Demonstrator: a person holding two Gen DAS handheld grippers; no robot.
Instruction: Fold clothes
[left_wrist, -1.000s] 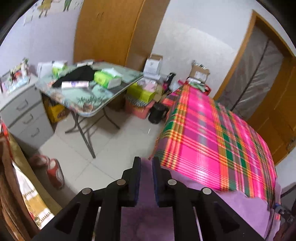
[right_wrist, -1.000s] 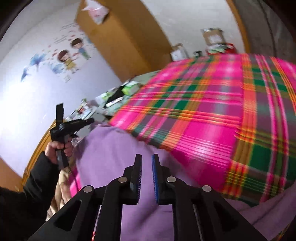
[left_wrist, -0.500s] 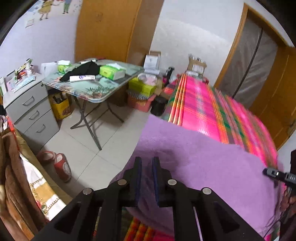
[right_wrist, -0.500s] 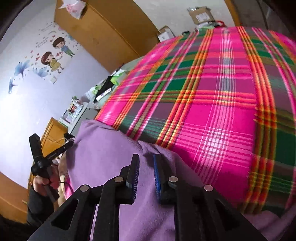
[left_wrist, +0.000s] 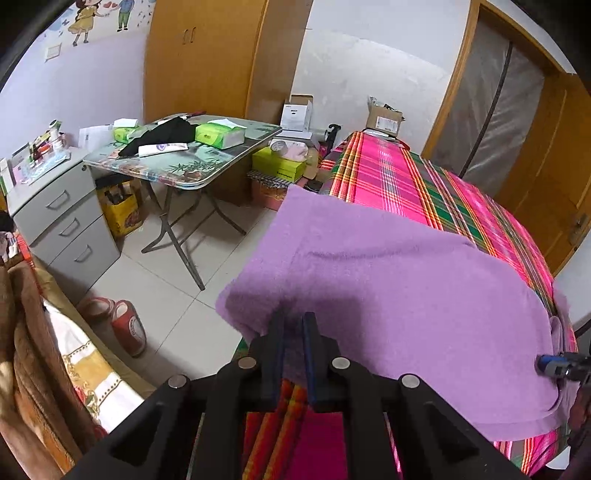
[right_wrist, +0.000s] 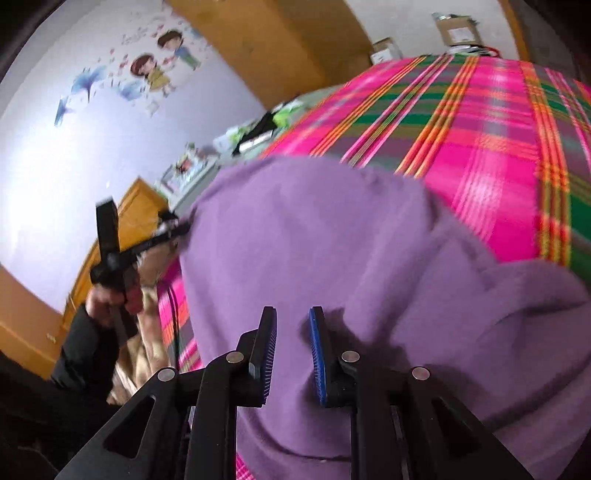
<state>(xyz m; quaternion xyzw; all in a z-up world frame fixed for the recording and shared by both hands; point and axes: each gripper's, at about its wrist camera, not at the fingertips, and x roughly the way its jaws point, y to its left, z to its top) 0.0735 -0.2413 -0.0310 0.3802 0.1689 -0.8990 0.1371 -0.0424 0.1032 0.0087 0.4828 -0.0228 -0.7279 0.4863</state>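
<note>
On the bed: a purple cloth (left_wrist: 388, 295) lies spread over the plaid cover (left_wrist: 388, 177), its near edge folded over towards the grippers.
Cloth, right wrist view: the same cloth (right_wrist: 314, 240) bunches into thick folds at the right, with plaid showing beyond it.
Left gripper (left_wrist: 293, 332): jaws closing, clamped on the near left edge of the cloth, which is pinched between the pads and hangs over them.
Right gripper (right_wrist: 291, 354): jaws opening; cloth lies under and between the fingers, but the blue pads stand clear of it on both sides.
Left hand (right_wrist: 110, 295): seen from the right wrist view, in a dark sleeve, gripping the left tool at the cloth's far corner.
Table (left_wrist: 192, 173): a folding table stands on the tiled floor left of the bed, carrying green tissue packs (left_wrist: 219, 134) and a black garment (left_wrist: 162, 134).
Drawers (left_wrist: 62, 221): a grey unit stands just left of the table.
Slippers (left_wrist: 122, 325): a red pair sits on the floor near the bed's corner.
Wall: cartoon stickers (right_wrist: 159, 62) beside a wooden wardrobe (left_wrist: 199, 55).
</note>
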